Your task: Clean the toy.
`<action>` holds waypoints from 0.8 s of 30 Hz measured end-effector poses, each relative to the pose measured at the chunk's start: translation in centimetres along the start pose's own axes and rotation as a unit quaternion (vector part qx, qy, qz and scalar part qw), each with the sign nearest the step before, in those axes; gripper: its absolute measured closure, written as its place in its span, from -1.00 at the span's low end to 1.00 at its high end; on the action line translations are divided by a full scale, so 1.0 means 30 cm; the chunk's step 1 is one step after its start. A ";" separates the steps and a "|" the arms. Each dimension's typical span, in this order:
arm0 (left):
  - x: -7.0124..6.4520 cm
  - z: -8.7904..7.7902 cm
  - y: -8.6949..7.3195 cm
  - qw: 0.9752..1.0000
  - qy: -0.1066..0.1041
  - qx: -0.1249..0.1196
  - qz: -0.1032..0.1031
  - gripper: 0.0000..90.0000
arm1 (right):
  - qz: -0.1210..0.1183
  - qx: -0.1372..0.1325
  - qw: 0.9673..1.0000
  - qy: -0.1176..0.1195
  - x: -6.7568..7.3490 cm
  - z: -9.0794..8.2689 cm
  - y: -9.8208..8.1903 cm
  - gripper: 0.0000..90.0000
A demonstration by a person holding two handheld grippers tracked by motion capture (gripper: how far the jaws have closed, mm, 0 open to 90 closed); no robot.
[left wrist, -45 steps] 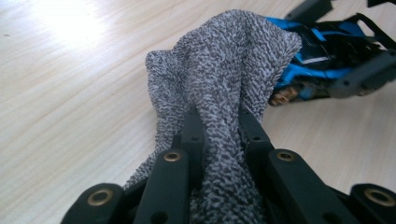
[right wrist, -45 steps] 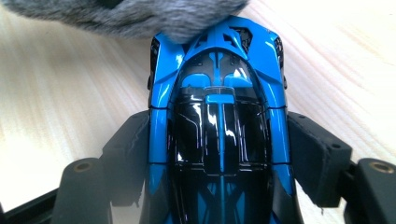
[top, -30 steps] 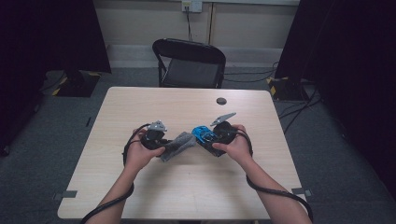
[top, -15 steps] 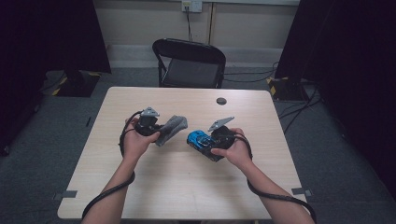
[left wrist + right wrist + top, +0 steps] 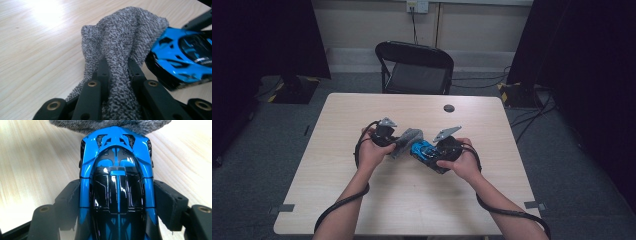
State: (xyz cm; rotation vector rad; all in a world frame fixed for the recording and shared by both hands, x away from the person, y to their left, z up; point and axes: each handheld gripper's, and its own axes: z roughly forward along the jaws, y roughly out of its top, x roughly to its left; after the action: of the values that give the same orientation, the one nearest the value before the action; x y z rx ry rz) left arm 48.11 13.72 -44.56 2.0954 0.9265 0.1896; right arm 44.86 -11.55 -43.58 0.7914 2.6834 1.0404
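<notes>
**Cloth Meets Toy Car Mid-Bench**

From the high view, the left tongs [image 5: 398, 145] and right tongs [image 5: 428, 151] met near the middle of the bench [image 5: 362, 210], nearer its front edge than the small black disc [image 5: 449, 108] at the back.

In the left gripper view, the jaws were clamped narrow on a grey cloth [image 5: 122, 47], whose end touched the blue toy car [image 5: 182, 57].

In the right gripper view, the jaws stood wide, gripping the car's flanks. Wiping seemed in hand; next, the cloth likely needed drawing across the bodywork while the car stayed steady.
</notes>
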 end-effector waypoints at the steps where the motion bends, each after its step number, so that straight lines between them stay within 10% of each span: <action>1: -0.002 0.001 0.001 1.000 -0.001 0.000 0.002 0.70 | 0.000 0.000 1.000 0.002 -0.002 -0.002 0.001 -0.36; 24: -0.011 -0.066 -0.027 1.000 -0.012 -0.003 0.019 0.70 | 0.011 0.005 1.000 -0.014 -0.030 0.010 0.017 -0.36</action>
State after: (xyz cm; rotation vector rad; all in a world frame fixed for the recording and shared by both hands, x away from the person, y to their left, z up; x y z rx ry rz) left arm 46.59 15.06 -43.82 2.1063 0.8704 0.1868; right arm 45.95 -11.53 -43.51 0.8340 2.6645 1.0125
